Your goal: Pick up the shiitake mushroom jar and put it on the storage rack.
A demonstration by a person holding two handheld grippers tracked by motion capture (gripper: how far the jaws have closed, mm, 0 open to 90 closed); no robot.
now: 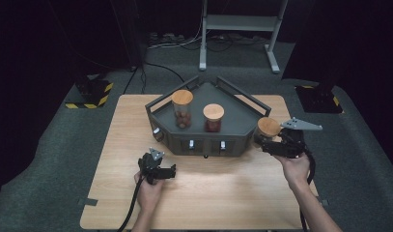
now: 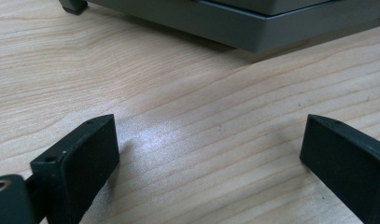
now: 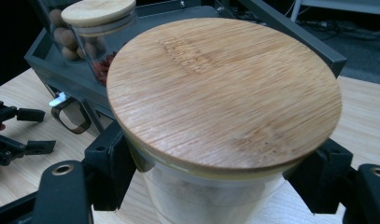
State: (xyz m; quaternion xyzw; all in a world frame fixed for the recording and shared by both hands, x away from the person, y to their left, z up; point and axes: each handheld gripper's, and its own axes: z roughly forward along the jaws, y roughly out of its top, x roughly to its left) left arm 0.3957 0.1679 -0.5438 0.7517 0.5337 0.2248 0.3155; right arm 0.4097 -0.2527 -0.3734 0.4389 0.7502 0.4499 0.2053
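My right gripper (image 1: pixel 263 141) is shut on a glass jar with a round wooden lid (image 1: pixel 269 126), held just off the right front corner of the dark grey tray (image 1: pixel 203 143). In the right gripper view the lid (image 3: pixel 223 88) is close up, and both black jaws of my right gripper (image 3: pixel 213 186) press on the glass below it. My left gripper (image 1: pixel 169 170) rests low over the table in front of the tray's left side. It (image 2: pixel 208 158) stands open with bare wood between its jaws.
Two more wooden-lidded jars stand in the tray: a tall one with brown balls (image 1: pixel 182 109) and a shorter one with red contents (image 1: pixel 213 117). The tray has raised rails (image 1: pixel 242 95) at the back. A metal stand (image 1: pixel 237 24) is on the floor beyond the table.
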